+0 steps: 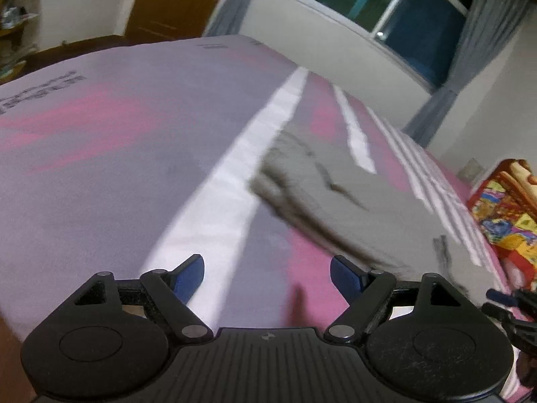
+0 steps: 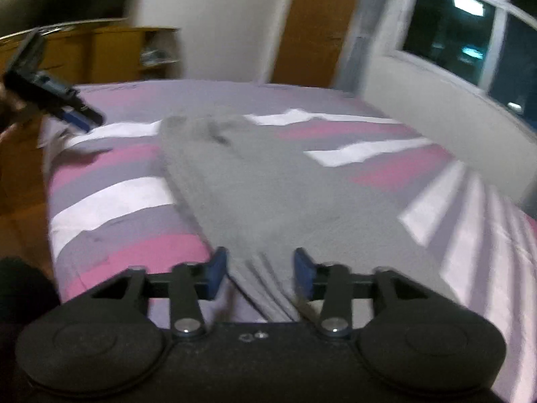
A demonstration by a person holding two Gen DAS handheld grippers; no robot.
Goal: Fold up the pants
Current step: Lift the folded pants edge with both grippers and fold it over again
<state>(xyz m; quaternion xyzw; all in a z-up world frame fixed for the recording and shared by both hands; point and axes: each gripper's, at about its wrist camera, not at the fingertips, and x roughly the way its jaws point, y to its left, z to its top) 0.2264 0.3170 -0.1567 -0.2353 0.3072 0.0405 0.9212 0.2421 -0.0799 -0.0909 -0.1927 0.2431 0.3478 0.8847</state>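
Grey pants (image 2: pixel 255 181) lie flat on a bed with a pink, grey and white striped sheet (image 2: pixel 110 198). In the right wrist view the pants run from the near edge toward the far side. My right gripper (image 2: pixel 261 273) is open, its blue pads on either side of the near end of the pants, above it. In the left wrist view the pants (image 1: pixel 339 198) lie to the right and ahead of my left gripper (image 1: pixel 266 277), which is open and empty above the sheet (image 1: pixel 134 154). The left gripper also shows in the right wrist view (image 2: pixel 80 116), at the far left.
A wall with a dark window (image 2: pixel 470 33) and grey curtains runs along the bed's right side. A wooden door (image 2: pixel 315 23) and a wooden shelf (image 2: pixel 110 53) stand beyond the bed. A colourful blanket (image 1: pixel 506 208) lies at the right.
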